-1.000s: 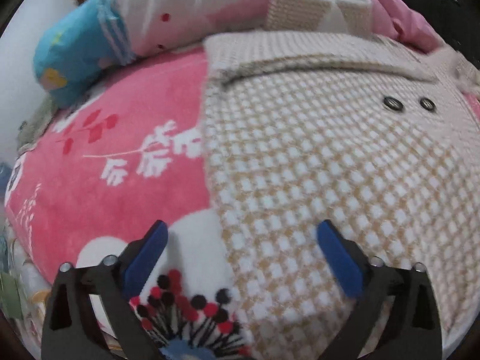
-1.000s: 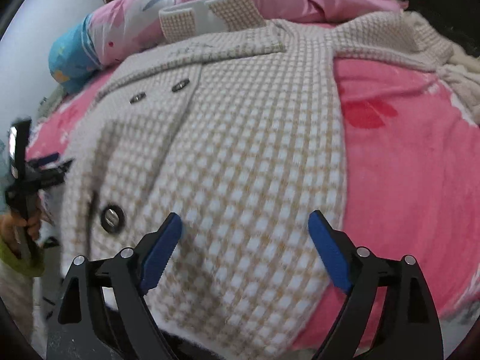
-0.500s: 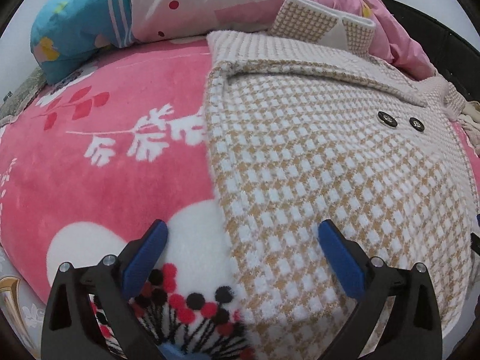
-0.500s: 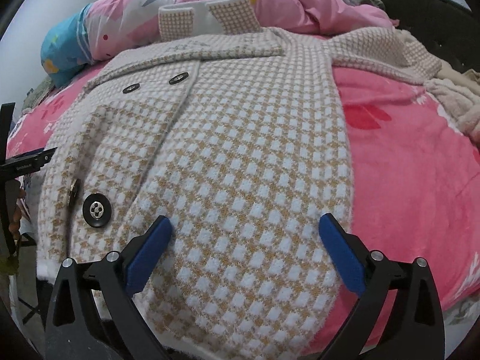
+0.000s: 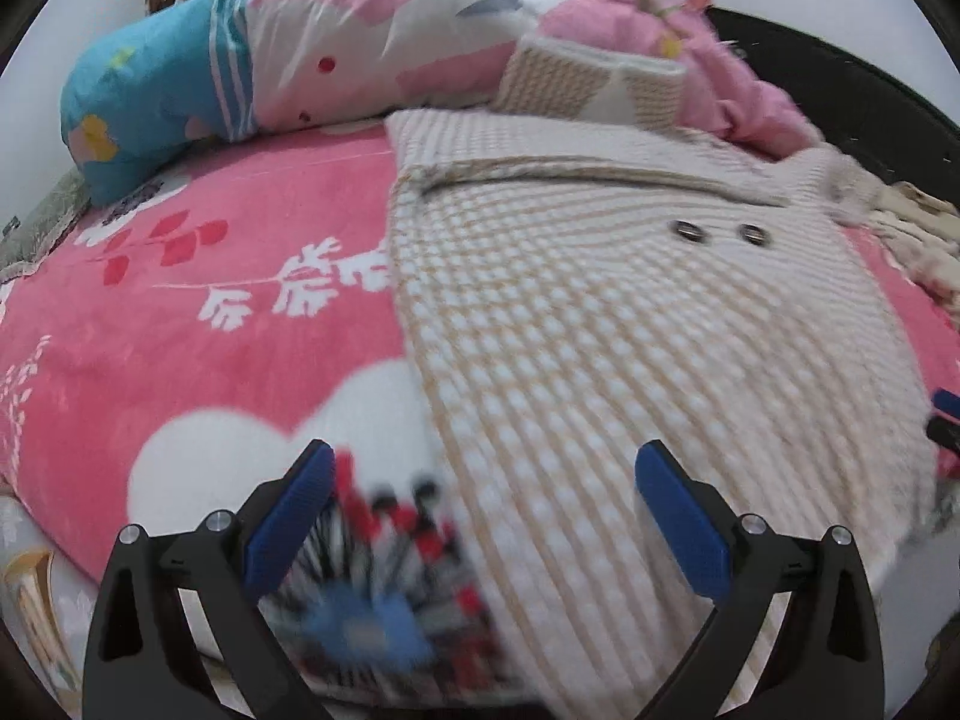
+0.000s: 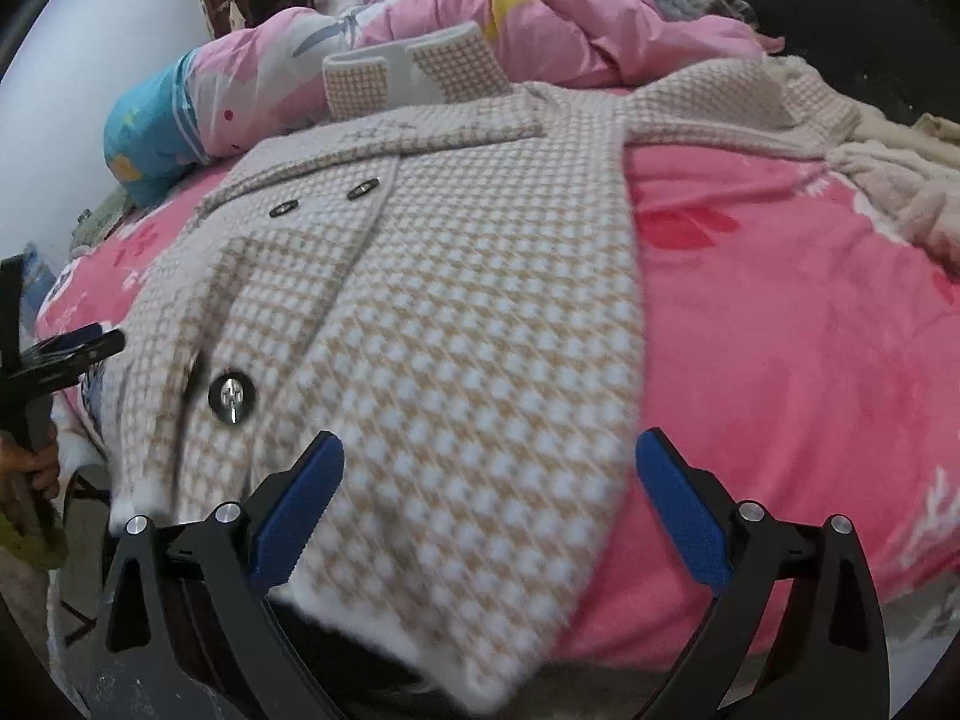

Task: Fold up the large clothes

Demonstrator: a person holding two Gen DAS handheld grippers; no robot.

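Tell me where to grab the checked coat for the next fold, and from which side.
Take the checked coat by its near hem corners, coming in low from the bed's foot. The hem hangs over the pink blanket edge there, so open jaws can probably slide around it; elsewhere it lies flat.

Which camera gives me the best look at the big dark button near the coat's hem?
The right wrist view. There the big dark button shows plainly on the checked coat, near its hem and ahead of the right gripper. The left wrist view shows only the two small buttons higher up; the big one is not visible there.
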